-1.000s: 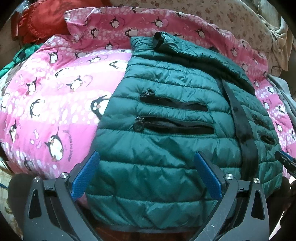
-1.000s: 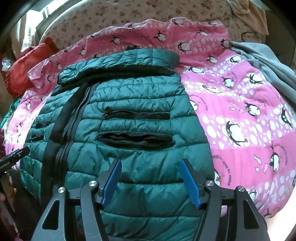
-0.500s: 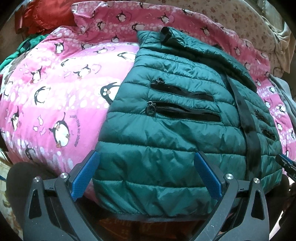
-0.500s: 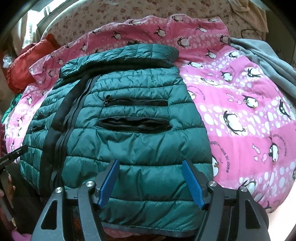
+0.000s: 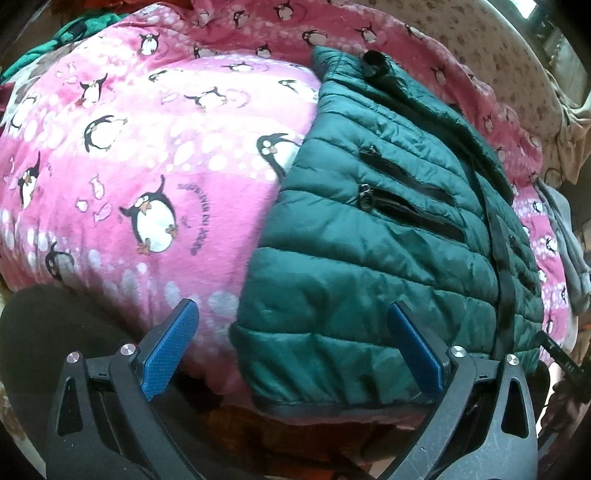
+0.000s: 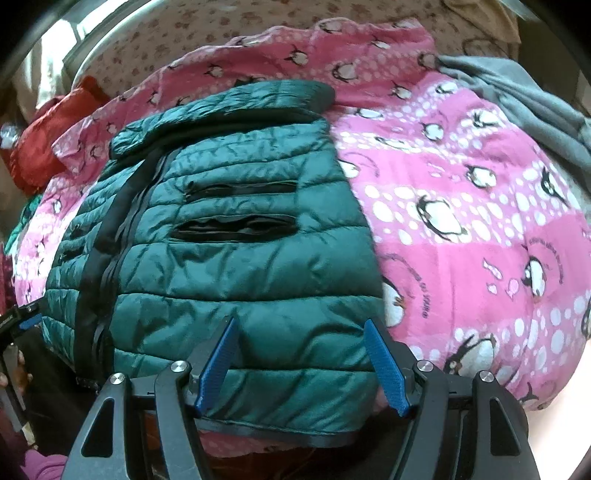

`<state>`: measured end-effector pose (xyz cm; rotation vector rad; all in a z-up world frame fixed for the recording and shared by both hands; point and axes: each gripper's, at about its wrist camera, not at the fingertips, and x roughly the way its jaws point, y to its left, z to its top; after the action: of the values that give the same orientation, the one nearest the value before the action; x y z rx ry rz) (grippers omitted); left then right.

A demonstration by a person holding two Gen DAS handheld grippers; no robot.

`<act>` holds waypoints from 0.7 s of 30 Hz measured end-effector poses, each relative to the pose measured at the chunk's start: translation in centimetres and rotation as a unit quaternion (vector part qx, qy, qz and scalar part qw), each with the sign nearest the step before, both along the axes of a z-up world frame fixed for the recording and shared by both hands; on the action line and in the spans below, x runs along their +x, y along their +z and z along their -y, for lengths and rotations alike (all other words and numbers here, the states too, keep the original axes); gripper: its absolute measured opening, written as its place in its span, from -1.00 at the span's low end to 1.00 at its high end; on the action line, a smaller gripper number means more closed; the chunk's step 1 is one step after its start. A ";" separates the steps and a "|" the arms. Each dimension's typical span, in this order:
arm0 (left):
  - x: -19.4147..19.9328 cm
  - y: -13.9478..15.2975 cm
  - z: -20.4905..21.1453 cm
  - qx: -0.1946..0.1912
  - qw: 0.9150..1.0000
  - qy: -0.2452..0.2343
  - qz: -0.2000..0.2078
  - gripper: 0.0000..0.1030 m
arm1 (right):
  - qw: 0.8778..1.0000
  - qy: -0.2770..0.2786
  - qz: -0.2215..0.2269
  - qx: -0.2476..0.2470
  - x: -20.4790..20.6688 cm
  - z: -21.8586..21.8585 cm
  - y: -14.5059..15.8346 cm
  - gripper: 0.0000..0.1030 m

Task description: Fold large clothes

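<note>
The jacket [image 5: 388, 236] was a teal quilted puffer, lying flat on a pink penguin blanket [image 5: 147, 166] spread over the bed. Front side was up, black zipper [image 6: 110, 236] running down the middle, collar [image 6: 229, 110] at the far end and the hem [image 6: 280, 432] nearest both cameras. Two black pocket slits showed on each half; the lower one in the right wrist view gaped a bit.

The left gripper [image 5: 291, 354] was spread wide and holding nothing. Its blue pads [image 5: 170, 350] straddled the jacket's left bottom corner, one pad over bare blanket, the other over the padded fabric near the hem. Couldn't tell if either was actually touching the cloth.

The right gripper [image 6: 301, 365] was also released, though its gap was narrower. It sat over the hem near the jacket's right bottom corner, with both pads [image 6: 386, 367] over the quilting. No fabric pinched between them as far as I could see.

Around the edges: a grey garment [image 6: 524, 99] lay on the blanket's far right side, a red cushion [image 6: 48, 144] sat at the far left, and a beige floral sheet [image 6: 221, 33] was behind the blanket. A bit of green cloth [image 5: 55, 40] poked out at the top left in the left wrist view.
</note>
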<state>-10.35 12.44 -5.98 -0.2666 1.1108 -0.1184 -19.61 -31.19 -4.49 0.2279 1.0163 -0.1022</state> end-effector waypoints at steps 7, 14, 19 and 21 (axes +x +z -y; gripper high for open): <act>-0.2 -1.4 -0.8 -0.021 0.999 -0.005 -0.029 0.98 | 1.000 -0.008 -0.012 0.009 -0.5 1.2 -0.7 0.35; -0.4 -2.6 -0.6 -0.058 0.997 -0.009 -0.050 0.98 | 0.999 -0.016 -0.016 0.033 -0.5 2.4 -1.4 0.40; -0.4 -2.6 -0.3 -0.064 0.997 -0.012 -0.045 0.98 | 0.998 -0.001 -0.014 0.066 -0.2 2.6 -2.0 0.40; -0.4 -2.7 -0.4 -0.067 0.997 -0.011 -0.046 0.98 | 0.996 0.006 -0.015 0.085 0.0 2.6 -2.4 0.40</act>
<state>-10.72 12.81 -8.72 -0.3832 1.1990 -0.2015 -19.64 -33.81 -6.85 0.3762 1.0574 -0.0073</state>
